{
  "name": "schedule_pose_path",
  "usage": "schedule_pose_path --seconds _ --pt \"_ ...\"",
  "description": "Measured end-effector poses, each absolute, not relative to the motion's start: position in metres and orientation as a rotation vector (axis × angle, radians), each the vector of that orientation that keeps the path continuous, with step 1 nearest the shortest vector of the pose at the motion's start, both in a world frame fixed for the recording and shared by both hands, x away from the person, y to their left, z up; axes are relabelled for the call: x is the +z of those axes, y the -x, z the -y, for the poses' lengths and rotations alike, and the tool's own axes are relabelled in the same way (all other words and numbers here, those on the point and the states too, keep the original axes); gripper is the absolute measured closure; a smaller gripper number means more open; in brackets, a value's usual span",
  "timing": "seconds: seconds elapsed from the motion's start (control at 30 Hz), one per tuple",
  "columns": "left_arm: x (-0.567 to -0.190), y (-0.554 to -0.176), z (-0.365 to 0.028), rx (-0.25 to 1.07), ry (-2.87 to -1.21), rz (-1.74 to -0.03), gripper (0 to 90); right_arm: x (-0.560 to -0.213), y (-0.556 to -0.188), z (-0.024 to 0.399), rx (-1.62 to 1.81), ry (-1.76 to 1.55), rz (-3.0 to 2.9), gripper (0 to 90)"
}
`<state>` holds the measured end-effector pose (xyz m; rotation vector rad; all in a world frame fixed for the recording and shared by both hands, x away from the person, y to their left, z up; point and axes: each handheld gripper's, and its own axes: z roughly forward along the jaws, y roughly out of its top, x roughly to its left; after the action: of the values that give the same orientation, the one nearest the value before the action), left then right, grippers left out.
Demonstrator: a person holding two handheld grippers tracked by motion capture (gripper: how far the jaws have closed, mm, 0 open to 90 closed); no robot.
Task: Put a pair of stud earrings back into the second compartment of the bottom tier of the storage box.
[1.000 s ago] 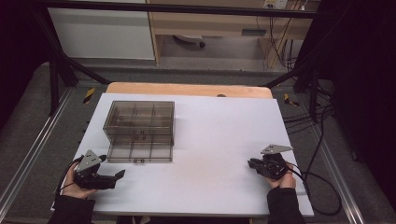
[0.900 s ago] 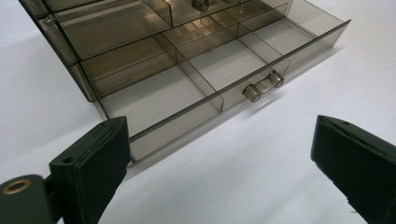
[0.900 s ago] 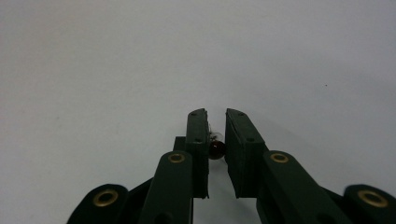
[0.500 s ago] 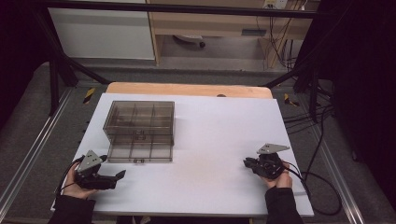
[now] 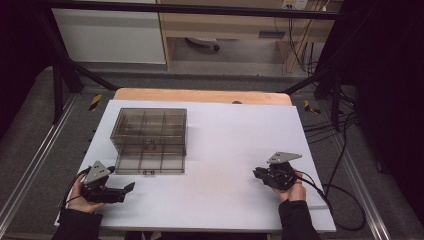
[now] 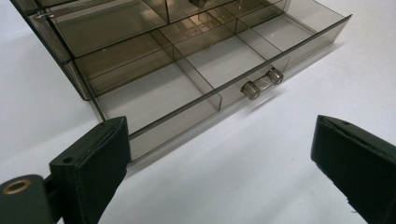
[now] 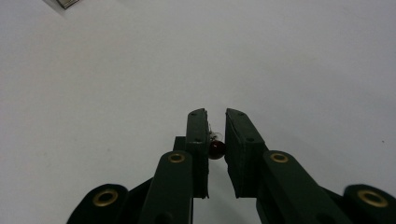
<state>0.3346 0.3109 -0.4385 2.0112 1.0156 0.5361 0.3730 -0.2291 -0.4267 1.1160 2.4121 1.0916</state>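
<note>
Since a second ago my right hand has slid a little inward along the white table top (image 5: 225, 150), while my left has hardly stirred.

That smoky, see-through plastic drawer organiser (image 5: 150, 137) sits on the left half of the table, its lower drawer (image 6: 187, 70) pulled out toward me, its divided compartments bare, with a small clear bar handle (image 6: 261, 83) on its front. I judge it light, stiff and slick, likely to skate on the smooth top, so that handle is the place to pinch it.

My left gripper (image 5: 117, 192) hangs just short of the drawer front, jaws spread wide with nothing between them.

My right gripper (image 7: 216, 140), well apart on the right near the table's front edge, has its jaws almost together on a tiny dark red bulb-like bead with a glassy tip (image 7: 216, 148). I think it fragile and slippery, best held lightly across its round middle.
</note>
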Motion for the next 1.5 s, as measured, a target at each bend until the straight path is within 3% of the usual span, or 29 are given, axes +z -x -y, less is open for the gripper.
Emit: schedule_pose_path --seconds 1.5 --pt "-0.439 -0.335 -0.311 0.530 -2.013 -1.014 5.0 -0.397 -0.391 0.128 1.242 -0.900 -2.485 80.1"
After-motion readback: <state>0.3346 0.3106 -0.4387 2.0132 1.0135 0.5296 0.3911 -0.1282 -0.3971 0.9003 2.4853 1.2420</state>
